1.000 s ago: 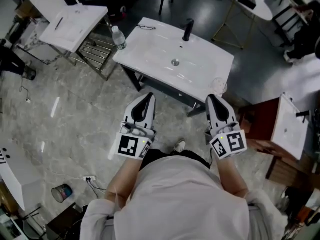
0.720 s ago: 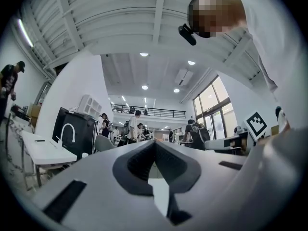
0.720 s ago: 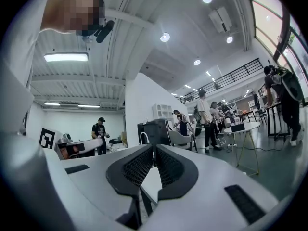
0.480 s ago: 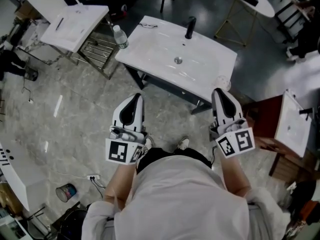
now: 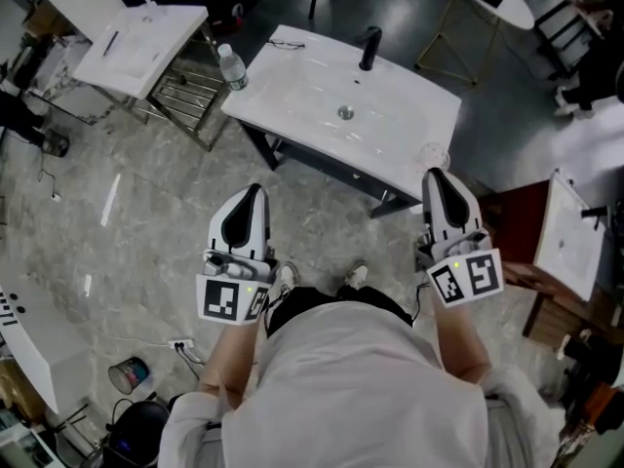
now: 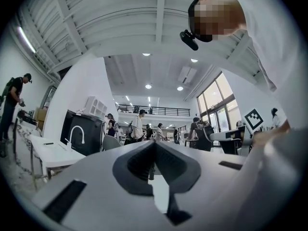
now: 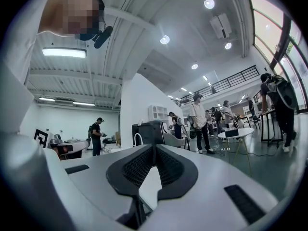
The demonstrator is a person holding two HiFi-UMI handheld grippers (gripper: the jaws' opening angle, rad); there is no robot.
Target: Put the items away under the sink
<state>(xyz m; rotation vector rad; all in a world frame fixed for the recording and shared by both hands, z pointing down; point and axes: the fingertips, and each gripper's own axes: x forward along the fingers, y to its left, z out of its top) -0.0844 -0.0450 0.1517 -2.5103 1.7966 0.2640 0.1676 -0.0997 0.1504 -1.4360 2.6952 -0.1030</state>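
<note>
In the head view a white sink top [image 5: 292, 96] with a black faucet [image 5: 369, 52] stands on a dark frame ahead of me. A clear water bottle [image 5: 231, 66] stands at its left corner. A small clear container [image 5: 432, 157] sits at its front right corner. My left gripper [image 5: 251, 192] hangs shut and empty over the floor, short of the sink's front edge. My right gripper [image 5: 439, 175] is shut and empty, its tip just below the clear container. Both gripper views look level across the hall, and the left gripper [image 6: 154, 146] and right gripper [image 7: 153, 148] each show their jaws met with nothing between them.
A second white sink top [image 5: 146, 42] lies at the upper left beside a metal rack [image 5: 187, 94]. A brown cabinet with another basin [image 5: 564, 247] stands at the right. A small can [image 5: 122, 374] and cables lie on the floor at the lower left. Several people stand far off.
My left gripper has drifted left, away from the middle of the sink's front. The right gripper has stayed almost where it was.
</note>
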